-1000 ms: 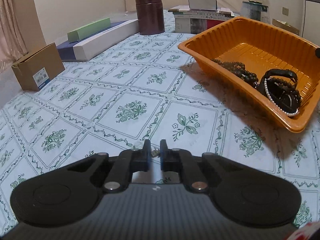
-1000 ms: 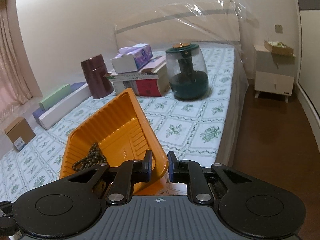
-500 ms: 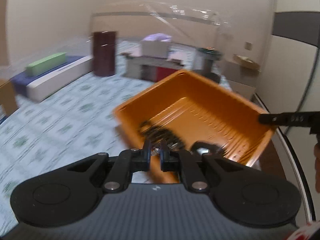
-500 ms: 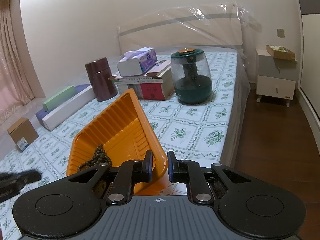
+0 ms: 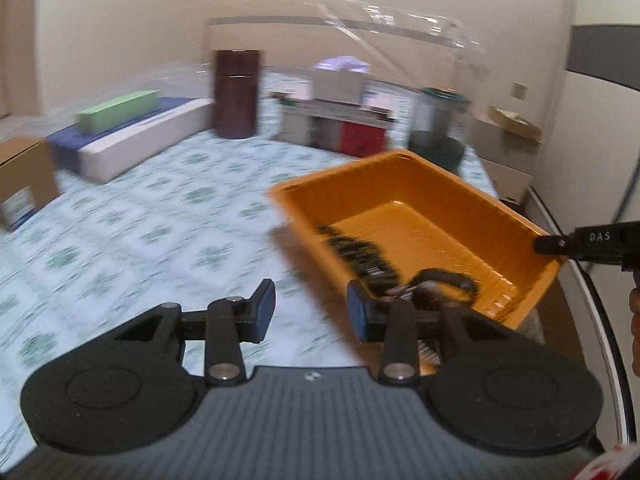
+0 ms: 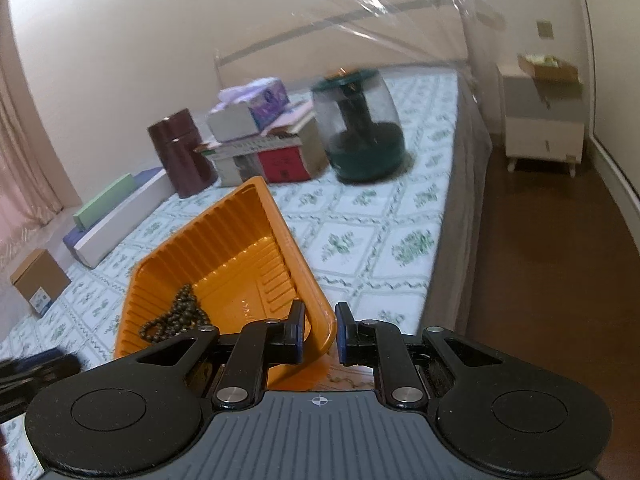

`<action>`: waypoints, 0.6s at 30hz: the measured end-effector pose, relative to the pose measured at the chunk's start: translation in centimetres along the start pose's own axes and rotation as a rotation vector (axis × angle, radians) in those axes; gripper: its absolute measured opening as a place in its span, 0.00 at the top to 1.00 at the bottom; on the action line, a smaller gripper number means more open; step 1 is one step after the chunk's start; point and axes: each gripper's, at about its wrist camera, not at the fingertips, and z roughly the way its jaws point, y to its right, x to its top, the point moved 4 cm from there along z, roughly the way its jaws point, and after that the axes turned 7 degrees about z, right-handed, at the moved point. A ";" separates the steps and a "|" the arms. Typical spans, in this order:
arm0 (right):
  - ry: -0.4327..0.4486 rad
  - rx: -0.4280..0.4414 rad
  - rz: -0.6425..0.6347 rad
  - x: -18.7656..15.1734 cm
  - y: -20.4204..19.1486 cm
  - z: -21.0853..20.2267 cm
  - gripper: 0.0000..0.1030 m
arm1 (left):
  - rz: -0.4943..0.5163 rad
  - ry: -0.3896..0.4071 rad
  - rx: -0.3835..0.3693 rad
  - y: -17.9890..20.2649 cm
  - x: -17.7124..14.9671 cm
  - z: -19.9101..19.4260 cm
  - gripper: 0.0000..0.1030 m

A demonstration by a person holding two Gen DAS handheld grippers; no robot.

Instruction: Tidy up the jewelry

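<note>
An orange tray [image 5: 516,220] sits on the floral bedspread near the bed's right edge and holds dark bead strings [image 5: 360,256] and a dark bracelet [image 5: 444,280]. My left gripper [image 5: 311,312] is open and empty, just in front of the tray's near left side. In the right wrist view the tray [image 6: 224,240] shows the dark beads [image 6: 176,316]. My right gripper [image 6: 319,330] is open, its jaws on either side of the tray's near corner rim, not clamped. The right gripper's body also shows at the left wrist view's right edge [image 5: 592,240].
A dark red canister [image 6: 180,156], stacked books with a tissue box [image 6: 256,128] and a green humidifier [image 6: 360,128] stand at the back. Long boxes [image 6: 116,216] and a cardboard box [image 6: 38,284] lie left. The bed edge and wooden floor [image 6: 540,280] are right.
My left gripper has swung right toward the tray and opened; the small item it pinched is gone from its jaws. My right gripper has opened off the tray rim.
</note>
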 end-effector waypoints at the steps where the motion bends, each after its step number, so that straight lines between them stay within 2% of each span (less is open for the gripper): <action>1: -0.011 0.000 0.011 -0.1 0.4 0.3 0.84 | -0.011 -0.003 0.017 -0.7 -0.3 -0.6 0.66; 7: -0.069 0.021 0.103 -0.4 2.7 1.4 0.81 | -0.091 -0.038 0.118 -4.5 -2.8 -3.9 0.65; 9: -0.061 -0.013 0.118 -0.3 3.0 1.0 0.61 | -0.112 -0.042 0.147 -5.3 -3.4 -4.9 0.62; 10: -0.045 -0.023 0.115 -0.3 3.0 0.6 0.43 | -0.122 -0.045 0.159 -5.6 -3.7 -5.4 0.61; 11: -0.028 -0.034 0.103 -0.3 2.8 0.1 0.39 | -0.133 -0.049 0.169 -5.9 -4.1 -5.9 0.60; 13: 0.013 -0.085 0.033 -0.3 1.7 -1.2 0.39 | -0.160 -0.058 0.184 -6.2 -4.7 -6.9 0.57; 14: 0.032 -0.104 -0.002 -0.2 1.1 -1.7 0.39 | -0.173 -0.063 0.189 -6.2 -5.0 -7.4 0.52; 15: 0.053 -0.106 -0.043 -0.4 0.0 -2.5 0.39 | -0.186 -0.069 0.197 -6.2 -5.3 -7.8 0.41; 18: 0.070 -0.070 -0.128 -1.2 -2.9 -4.5 0.36 | -0.212 -0.078 0.224 -6.1 -5.9 -8.8 0.27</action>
